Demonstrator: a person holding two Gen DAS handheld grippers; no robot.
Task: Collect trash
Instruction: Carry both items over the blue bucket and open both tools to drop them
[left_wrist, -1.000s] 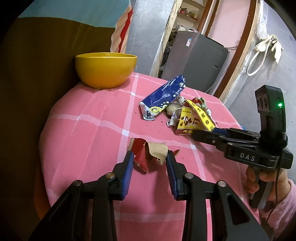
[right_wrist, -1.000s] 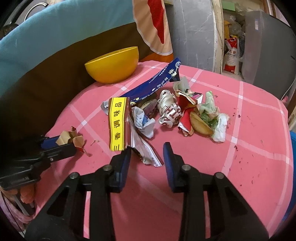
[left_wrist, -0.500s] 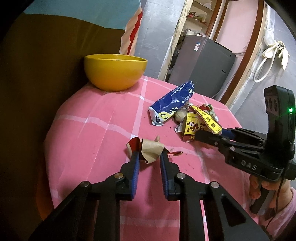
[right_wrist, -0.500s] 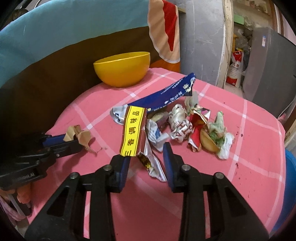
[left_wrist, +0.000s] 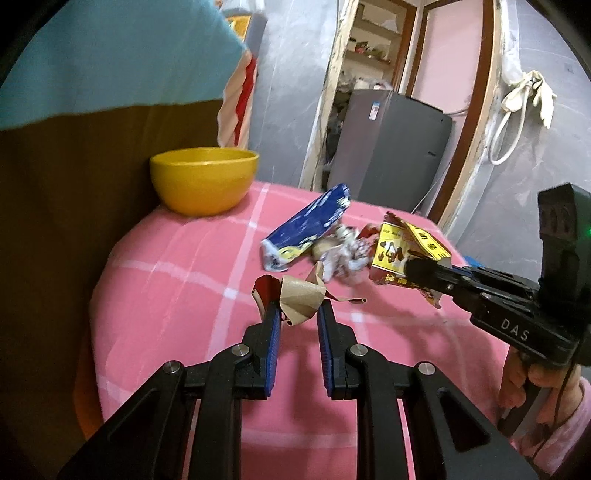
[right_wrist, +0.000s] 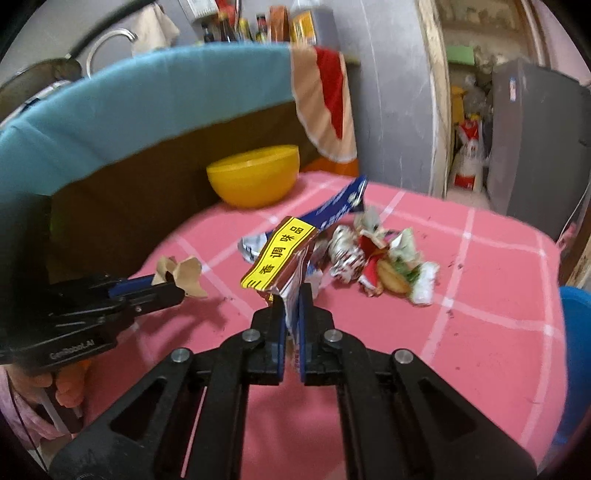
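My left gripper (left_wrist: 297, 314) is shut on a crumpled brown and red paper scrap (left_wrist: 295, 295) and holds it just above the pink tablecloth; the scrap (right_wrist: 183, 273) also shows in the right wrist view. My right gripper (right_wrist: 291, 295) is shut on a yellow and red seasoning packet (right_wrist: 280, 254), lifted off the table; the packet (left_wrist: 402, 254) also shows in the left wrist view. A heap of wrappers (right_wrist: 380, 262) and a blue bag (left_wrist: 306, 229) lie on the table beyond it.
A yellow bowl (left_wrist: 203, 184) stands at the table's far left edge against a brown and blue backrest (right_wrist: 147, 122). A blue bin's rim (right_wrist: 576, 332) shows at the right of the table. A grey fridge (left_wrist: 388, 147) stands beyond the table.
Both grippers closed on their pieces and lifted them: the left on the paper scrap, the right on the yellow packet. Both cameras rose and tilted up.
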